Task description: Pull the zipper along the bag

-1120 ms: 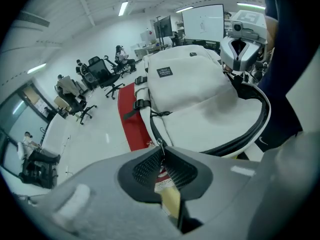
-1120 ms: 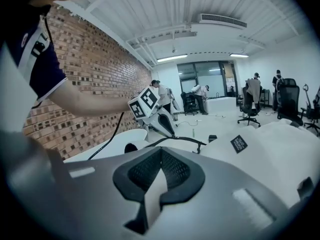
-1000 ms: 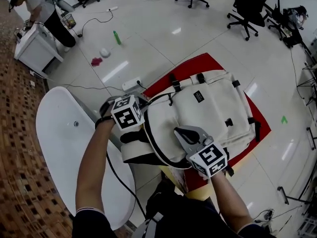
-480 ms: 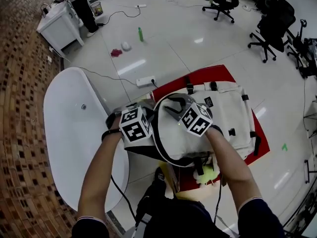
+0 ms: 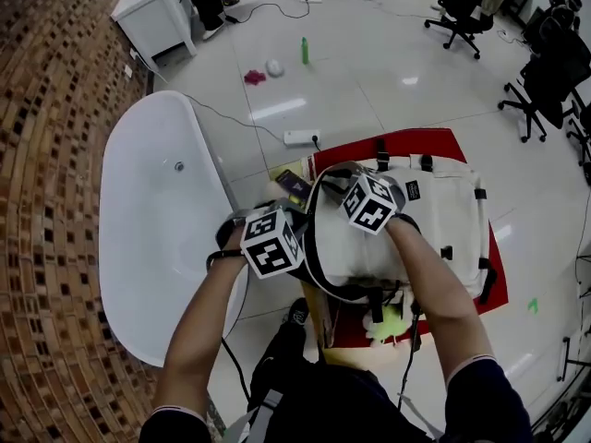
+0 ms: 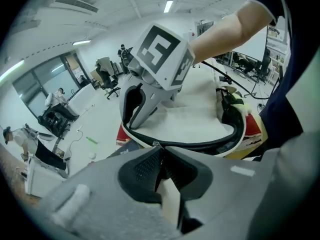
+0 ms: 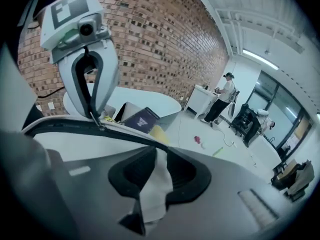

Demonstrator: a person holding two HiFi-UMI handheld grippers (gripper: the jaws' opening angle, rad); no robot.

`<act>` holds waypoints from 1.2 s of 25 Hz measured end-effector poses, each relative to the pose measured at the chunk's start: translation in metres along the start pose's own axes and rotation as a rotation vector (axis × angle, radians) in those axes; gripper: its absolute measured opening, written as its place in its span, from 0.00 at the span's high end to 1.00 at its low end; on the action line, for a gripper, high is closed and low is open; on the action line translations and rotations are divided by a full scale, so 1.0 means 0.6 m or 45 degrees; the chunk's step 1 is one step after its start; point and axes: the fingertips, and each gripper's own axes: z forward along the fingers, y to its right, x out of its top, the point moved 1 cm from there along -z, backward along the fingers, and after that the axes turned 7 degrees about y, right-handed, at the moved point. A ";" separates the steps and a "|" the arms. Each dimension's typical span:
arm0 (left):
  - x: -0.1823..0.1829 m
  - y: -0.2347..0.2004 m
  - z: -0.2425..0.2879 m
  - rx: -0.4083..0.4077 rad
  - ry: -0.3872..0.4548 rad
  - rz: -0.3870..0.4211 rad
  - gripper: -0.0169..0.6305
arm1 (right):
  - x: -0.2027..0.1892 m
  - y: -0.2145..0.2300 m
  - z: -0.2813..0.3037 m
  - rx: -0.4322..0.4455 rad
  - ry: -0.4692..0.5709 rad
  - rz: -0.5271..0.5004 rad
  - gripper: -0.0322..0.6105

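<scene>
A white backpack (image 5: 434, 220) with a black zipper track (image 6: 200, 145) lies on a red mat (image 5: 434, 141). My left gripper (image 5: 294, 218) is at the bag's left edge. In the left gripper view it (image 6: 159, 149) is shut on the zipper pull, with the small metal slider (image 6: 154, 144) at its tips. My right gripper (image 5: 332, 181) stands just beyond it at the bag's far-left corner. Its jaws (image 7: 159, 151) are closing with the bag's white fabric (image 7: 155, 184) pinched between the pads. Each gripper view shows the other gripper on the zipper line: the left gripper (image 7: 97, 119) and the right gripper (image 6: 131, 126).
A white oval table (image 5: 157, 229) sits to the left, with a dark card (image 5: 294, 185) between it and the bag. A power strip (image 5: 302, 137), a green bottle (image 5: 303, 49) and cables lie on the floor. Office chairs (image 5: 549, 72) stand at the far right, a person by a white cabinet (image 5: 162, 17).
My right gripper left the bag's near-right edge, crossed over the bag and came down at the far-left corner beside the left gripper. The left gripper kept its hold.
</scene>
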 end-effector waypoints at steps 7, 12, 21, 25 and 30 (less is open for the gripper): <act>-0.009 0.075 -0.015 -0.040 0.055 -0.153 0.93 | -0.010 0.006 0.009 -0.061 -0.024 0.115 0.85; -0.015 0.116 -0.022 -0.015 0.069 -0.234 0.93 | 0.014 0.005 -0.029 -0.105 0.038 0.221 0.89; -0.018 0.178 -0.032 0.100 0.110 -0.428 0.93 | 0.054 -0.159 -0.167 0.117 0.228 0.311 0.85; -0.012 0.196 -0.030 0.124 0.133 -0.485 0.93 | 0.050 -0.254 -0.221 0.248 0.245 0.338 0.82; -0.026 0.217 -0.033 0.124 0.169 -0.598 0.93 | 0.011 -0.390 -0.244 0.225 0.056 0.333 0.80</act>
